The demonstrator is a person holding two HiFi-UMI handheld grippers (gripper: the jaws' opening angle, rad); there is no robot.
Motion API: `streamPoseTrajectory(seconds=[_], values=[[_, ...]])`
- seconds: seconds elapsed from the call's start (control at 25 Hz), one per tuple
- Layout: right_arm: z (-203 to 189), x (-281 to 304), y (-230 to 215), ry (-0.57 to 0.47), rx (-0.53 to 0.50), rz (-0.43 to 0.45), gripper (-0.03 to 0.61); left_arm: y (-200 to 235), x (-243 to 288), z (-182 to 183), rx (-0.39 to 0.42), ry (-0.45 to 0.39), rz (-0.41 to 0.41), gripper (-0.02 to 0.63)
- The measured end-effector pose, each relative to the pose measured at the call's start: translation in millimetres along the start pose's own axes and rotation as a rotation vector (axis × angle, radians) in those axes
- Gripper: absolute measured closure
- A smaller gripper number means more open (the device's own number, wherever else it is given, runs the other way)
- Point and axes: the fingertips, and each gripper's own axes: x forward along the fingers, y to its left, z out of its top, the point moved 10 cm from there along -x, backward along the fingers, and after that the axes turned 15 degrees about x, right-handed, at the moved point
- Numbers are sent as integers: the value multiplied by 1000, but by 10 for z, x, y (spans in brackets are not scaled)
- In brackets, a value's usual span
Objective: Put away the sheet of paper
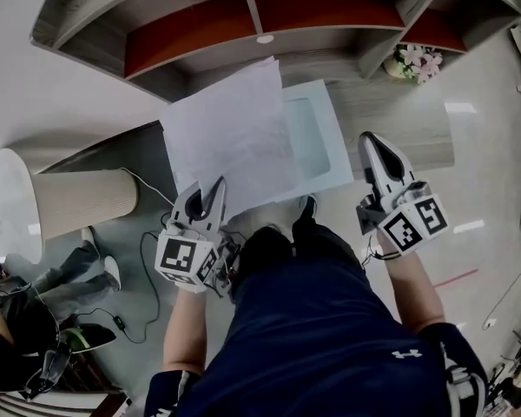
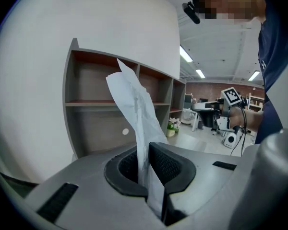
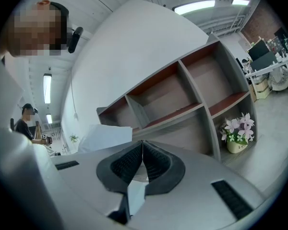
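Observation:
A white sheet of paper (image 1: pixel 230 137) hangs in the air, and my left gripper (image 1: pixel 214 189) is shut on its near edge. In the left gripper view the sheet (image 2: pixel 134 104) rises bent and upright from between the pinched pads of that gripper (image 2: pixel 145 152). Under the sheet a flat white tray (image 1: pixel 326 137) lies on a low grey surface (image 1: pixel 399 120). My right gripper (image 1: pixel 370 144) hovers just right of the tray, shut with nothing between its fingers. In the right gripper view its pads (image 3: pixel 153 159) meet, and the sheet (image 3: pixel 105 137) shows at the left.
A grey shelf unit (image 1: pixel 260 24) with red-brown boards and open compartments stands beyond the tray. A pot of flowers (image 1: pixel 417 62) sits at its right end. A beige cylinder (image 1: pixel 82 202) lies at the left, with cables and a seated person (image 1: pixel 35 294) on the floor.

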Motion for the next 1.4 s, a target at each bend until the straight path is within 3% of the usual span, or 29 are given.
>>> streamPoseTrajectory(seconds=[0.44,0.92,1.12,1.4], values=[[-100,178,-83,-4,82,-77,563,359,272,-414,-162,40,-87,578],[-343,297,-145,-3,177,-163,563,684,641,-1291,-482,159,-208,578],[-417,351,-197,7,193,-183,563,734,710,-1595,-540,236,-221,578],[-454,398,-309,27,146,-231,563,748,694,-1911,-550,331,-230,578]])
